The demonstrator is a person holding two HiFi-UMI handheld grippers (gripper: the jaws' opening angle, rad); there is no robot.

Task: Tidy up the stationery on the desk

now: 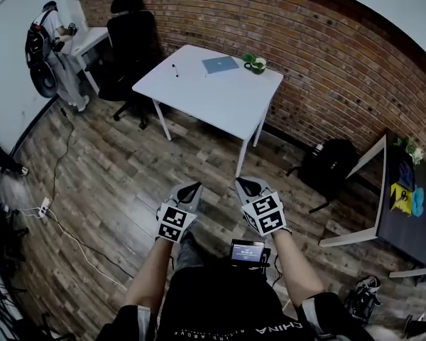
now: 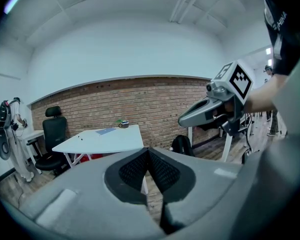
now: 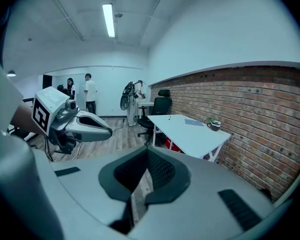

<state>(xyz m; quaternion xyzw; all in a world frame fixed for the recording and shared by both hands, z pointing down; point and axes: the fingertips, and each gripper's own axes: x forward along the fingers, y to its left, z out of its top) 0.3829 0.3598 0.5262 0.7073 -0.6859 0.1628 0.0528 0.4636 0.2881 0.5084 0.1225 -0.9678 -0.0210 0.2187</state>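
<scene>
A blue notebook [image 1: 220, 65] and a pen [image 1: 175, 70] lie on the white worktop [image 1: 227, 101], with a small potted plant [image 1: 255, 64] just beside the notebook. Well apart from it, above the wooden floor [image 1: 113, 183], the left gripper [image 1: 194, 187] and right gripper [image 1: 241, 184] are both closed tight, holding nothing.

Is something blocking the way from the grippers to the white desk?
Nothing visible. Only wooden floor lies between the left hand-held gripper, the right hand-held gripper and the white desk with its blue notebook and pen.
</scene>
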